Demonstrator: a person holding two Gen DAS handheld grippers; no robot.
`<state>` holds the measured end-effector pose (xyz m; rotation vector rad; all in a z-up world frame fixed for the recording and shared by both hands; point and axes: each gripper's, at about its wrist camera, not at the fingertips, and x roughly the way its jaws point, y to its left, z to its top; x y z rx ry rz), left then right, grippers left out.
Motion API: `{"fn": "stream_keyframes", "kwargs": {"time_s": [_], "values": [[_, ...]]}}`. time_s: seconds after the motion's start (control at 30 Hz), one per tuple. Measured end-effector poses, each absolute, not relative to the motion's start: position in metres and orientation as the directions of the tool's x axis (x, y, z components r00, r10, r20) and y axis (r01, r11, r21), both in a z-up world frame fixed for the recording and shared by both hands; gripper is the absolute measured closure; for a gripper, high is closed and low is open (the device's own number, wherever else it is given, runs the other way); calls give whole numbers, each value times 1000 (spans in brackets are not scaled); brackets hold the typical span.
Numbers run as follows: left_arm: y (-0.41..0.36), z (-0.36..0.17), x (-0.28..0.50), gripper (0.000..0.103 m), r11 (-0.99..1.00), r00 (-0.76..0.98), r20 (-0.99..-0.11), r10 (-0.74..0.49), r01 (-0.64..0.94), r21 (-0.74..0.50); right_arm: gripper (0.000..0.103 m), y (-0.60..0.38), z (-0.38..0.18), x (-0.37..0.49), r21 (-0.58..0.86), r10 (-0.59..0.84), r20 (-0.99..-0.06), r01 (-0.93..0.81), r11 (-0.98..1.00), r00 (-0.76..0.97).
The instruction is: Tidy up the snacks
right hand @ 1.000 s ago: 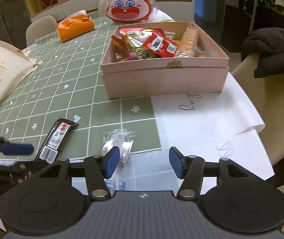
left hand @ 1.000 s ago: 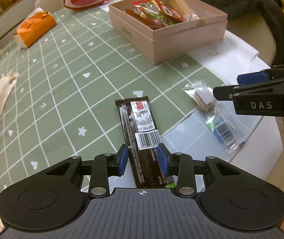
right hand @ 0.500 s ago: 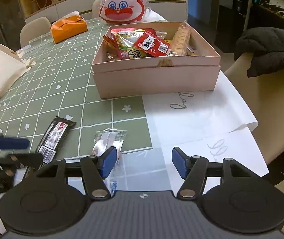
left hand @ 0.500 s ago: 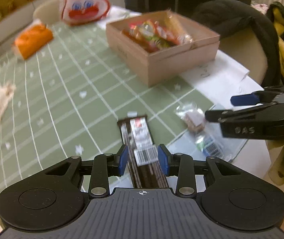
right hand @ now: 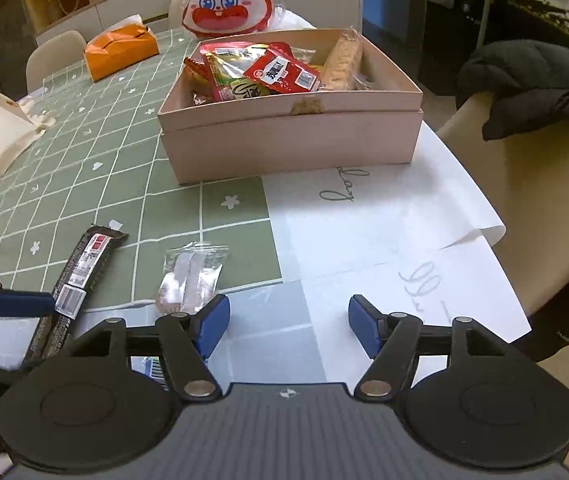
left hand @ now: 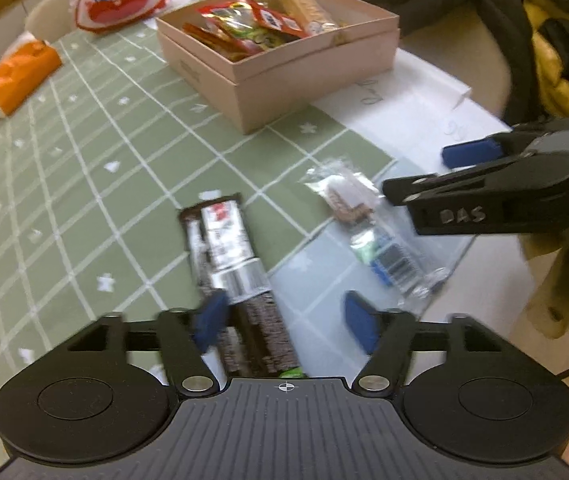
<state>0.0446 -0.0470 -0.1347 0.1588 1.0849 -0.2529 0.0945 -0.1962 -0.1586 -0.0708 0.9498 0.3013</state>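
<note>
My left gripper (left hand: 284, 322) has just sprung wide, freeing the chocolate bar (left hand: 230, 264) near the table's (left hand: 96, 184) front edge; my right gripper (right hand: 288, 326), jaws just opening, is empty beside the clear packet (right hand: 190, 280), probably next for the box (right hand: 292, 136).

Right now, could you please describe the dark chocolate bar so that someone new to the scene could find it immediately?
Start at the pink snack box on the green checked tablecloth and come toward the table's near edge. Two loose snacks lie there; the chocolate bar is the long dark brown one with a white barcode label, left of the clear plastic packet.
</note>
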Motion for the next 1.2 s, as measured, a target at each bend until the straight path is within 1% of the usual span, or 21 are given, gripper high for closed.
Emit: {"fn": "stream_keyframes", "kwargs": {"time_s": [0.03, 0.13, 0.2, 0.23, 0.3, 0.4, 0.5, 0.63, 0.7, 0.77, 0.8, 0.83, 0.87, 0.9, 0.93, 0.97, 1.07, 1.2], "values": [[-45, -134, 45, 24, 962, 443, -886, -139, 272, -15, 35, -195, -159, 94, 67, 220, -810, -287, 956, 544], [-33, -126, 45, 29, 972, 474, -861, -183, 220, -86, 32, -192, -160, 93, 55, 216, -809, -294, 954, 547], [-25, -122, 47, 31, 984, 506, -851, -142, 168, -64, 32, -190, -160, 92, 43, 212, -807, -302, 952, 551], [-22, -123, 49, 31, 989, 508, -854, -112, 142, -45, 31, -190, -160, 92, 39, 210, -806, -305, 952, 553], [-15, -129, 54, 35, 994, 487, -870, -76, 104, -28, 31, -189, -161, 91, 35, 209, -805, -307, 951, 555], [-13, -138, 58, 38, 993, 440, -893, -90, 111, -45, 30, -190, -160, 92, 41, 212, -805, -304, 952, 554], [-19, -140, 55, 39, 990, 449, -890, -76, 142, -13, 31, -191, -158, 93, 65, 224, -802, -292, 954, 554], [-18, -141, 53, 40, 991, 462, -884, -76, 132, -17, 31, -187, -143, 87, 137, 316, -761, -335, 932, 567], [-14, -143, 51, 40, 993, 478, -875, -79, 110, -29, 33, -177, -142, 87, 152, 350, -757, -372, 916, 553], [-14, -142, 51, 40, 995, 484, -871, -78, 93, -37, 42, -165, -144, 88, 152, 372, -760, -411, 899, 533], [-15, -141, 51, 46, 995, 484, -873, -69, 95, -26, 43, -158, -146, 89, 142, 376, -767, -434, 890, 520], [-15, -141, 52, 50, 995, 486, -872, -61, 94, -17, 43, -152, -149, 91, 128, 370, -775, -447, 886, 513], [-14, -140, 51, 56, 996, 490, -870, -56, 93, -12, 45, -148, -152, 93, 115, 358, -784, -448, 887, 507], [-12, -140, 52, 57, 996, 488, -870, -62, 91, -19, 47, -144, -155, 95, 107, 343, -796, -442, 891, 499], [-11, -140, 52, 57, 996, 489, -870, -69, 88, -29, 55, -142, -155, 95, 90, 331, -795, -441, 893, 509], [-10, -139, 52, 57, 996, 489, -869, -72, 85, -35, 60, -141, -155, 94, 79, 330, -799, -455, 887, 503], [-11, -139, 51, 57, 996, 488, -870, -76, 83, -41, 62, -142, -151, 89, 69, 335, -801, -479, 875, 497], [-12, -139, 49, 57, 994, 484, -870, -97, 90, -60, 63, -151, -147, 85, 63, 330, -800, -477, 877, 501]]}}
